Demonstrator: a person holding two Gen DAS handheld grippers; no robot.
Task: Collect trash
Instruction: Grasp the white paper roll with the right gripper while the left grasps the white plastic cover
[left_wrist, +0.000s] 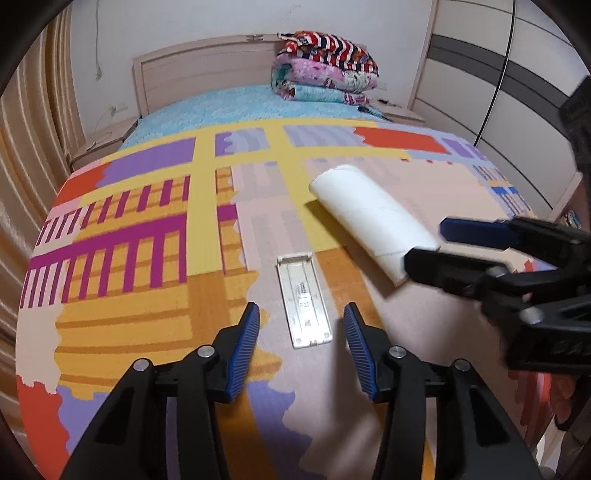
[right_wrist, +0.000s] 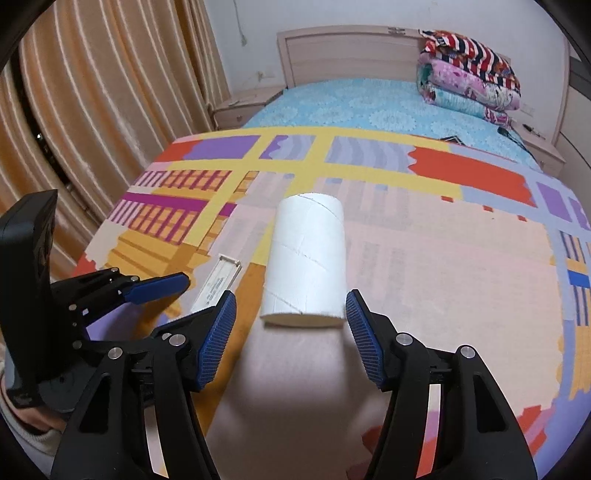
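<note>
A white cardboard tube (right_wrist: 306, 258) lies on the colourful bedspread (right_wrist: 443, 266). My right gripper (right_wrist: 290, 317) is open, its blue pads at either side of the tube's near end, not touching it. The tube also shows in the left wrist view (left_wrist: 369, 218), where the right gripper (left_wrist: 424, 243) reaches it from the right. A flat white plastic cover (left_wrist: 304, 301) lies on the bedspread (left_wrist: 147, 240) just ahead of my left gripper (left_wrist: 301, 321), which is open with its pads flanking the cover's near end. The cover (right_wrist: 218, 282) and left gripper (right_wrist: 192, 291) show at left in the right wrist view.
A stack of folded blankets (left_wrist: 325, 66) sits at the headboard (left_wrist: 207, 70). Orange curtains (right_wrist: 110, 92) hang to the left of the bed. A wardrobe (left_wrist: 498, 74) stands on the right. Bedside tables (right_wrist: 243, 107) flank the head of the bed.
</note>
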